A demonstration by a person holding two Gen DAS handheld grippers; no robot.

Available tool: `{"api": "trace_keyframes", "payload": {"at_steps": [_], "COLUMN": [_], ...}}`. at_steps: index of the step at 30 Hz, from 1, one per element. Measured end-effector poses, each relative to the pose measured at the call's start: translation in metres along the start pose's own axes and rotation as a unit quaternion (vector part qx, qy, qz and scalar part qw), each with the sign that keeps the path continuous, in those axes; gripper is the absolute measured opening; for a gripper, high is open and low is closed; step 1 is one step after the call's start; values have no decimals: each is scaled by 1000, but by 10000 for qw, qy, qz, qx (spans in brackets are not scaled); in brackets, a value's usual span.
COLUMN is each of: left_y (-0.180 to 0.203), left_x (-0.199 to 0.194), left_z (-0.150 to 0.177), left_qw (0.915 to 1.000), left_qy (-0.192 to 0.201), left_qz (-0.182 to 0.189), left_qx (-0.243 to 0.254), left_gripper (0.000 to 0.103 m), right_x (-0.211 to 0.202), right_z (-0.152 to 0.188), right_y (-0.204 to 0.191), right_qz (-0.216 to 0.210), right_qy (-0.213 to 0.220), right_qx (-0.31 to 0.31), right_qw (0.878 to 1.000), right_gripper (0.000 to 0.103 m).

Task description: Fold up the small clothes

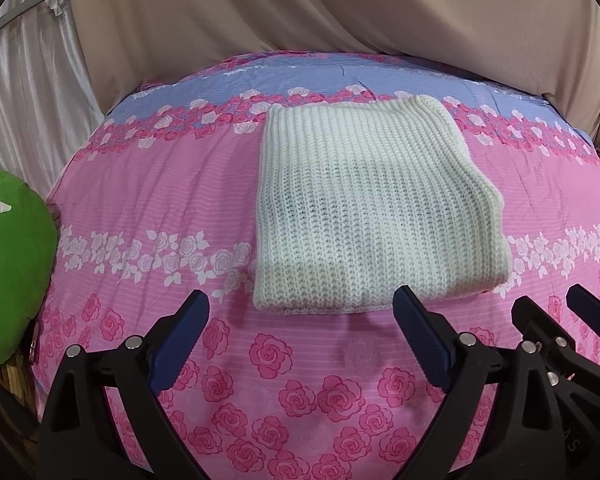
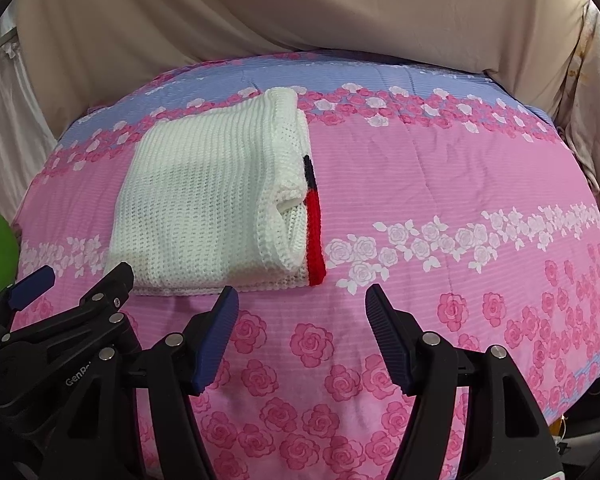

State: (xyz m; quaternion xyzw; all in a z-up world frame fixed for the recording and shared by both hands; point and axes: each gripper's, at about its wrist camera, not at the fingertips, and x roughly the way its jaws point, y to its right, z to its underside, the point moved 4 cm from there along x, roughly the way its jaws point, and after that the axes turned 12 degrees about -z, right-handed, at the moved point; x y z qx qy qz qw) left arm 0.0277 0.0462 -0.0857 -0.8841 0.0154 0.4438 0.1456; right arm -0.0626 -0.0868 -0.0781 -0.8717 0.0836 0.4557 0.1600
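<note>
A white knitted garment [image 1: 372, 216] lies folded into a neat rectangle on the pink rose-print bed cover [image 1: 148, 200]. In the right wrist view the garment [image 2: 208, 204] shows a red and navy stripe along its right edge. My left gripper [image 1: 300, 304] is open and empty, just in front of the garment's near edge. My right gripper [image 2: 302, 300] is open and empty, in front of the garment's near right corner. Each gripper shows at the edge of the other's view: the right gripper [image 1: 548, 304] and the left gripper [image 2: 80, 276].
A green plush pillow [image 1: 8, 264] sits at the bed's left edge. Beige drapes [image 1: 300, 8] hang behind the bed and white curtains [image 1: 28, 92] at the left. The bed cover [image 2: 440, 184] stretches wide to the right of the garment.
</note>
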Motion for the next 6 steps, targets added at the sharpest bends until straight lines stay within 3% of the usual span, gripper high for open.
{"api": "trace_keyframes", "payload": {"at_steps": [6], "left_y": [2], "left_x": [0], "left_z": [-1], "left_qw": [10000], "left_qy": [15], "left_qz": [-32], "left_qx": [43], "left_gripper": [88], "right_x": [2], "right_z": [-1], "right_y": [0], "right_qz": [25], "right_qy": [-13], "right_qx": [8], "right_qw": [10000], "right_gripper": [65]}}
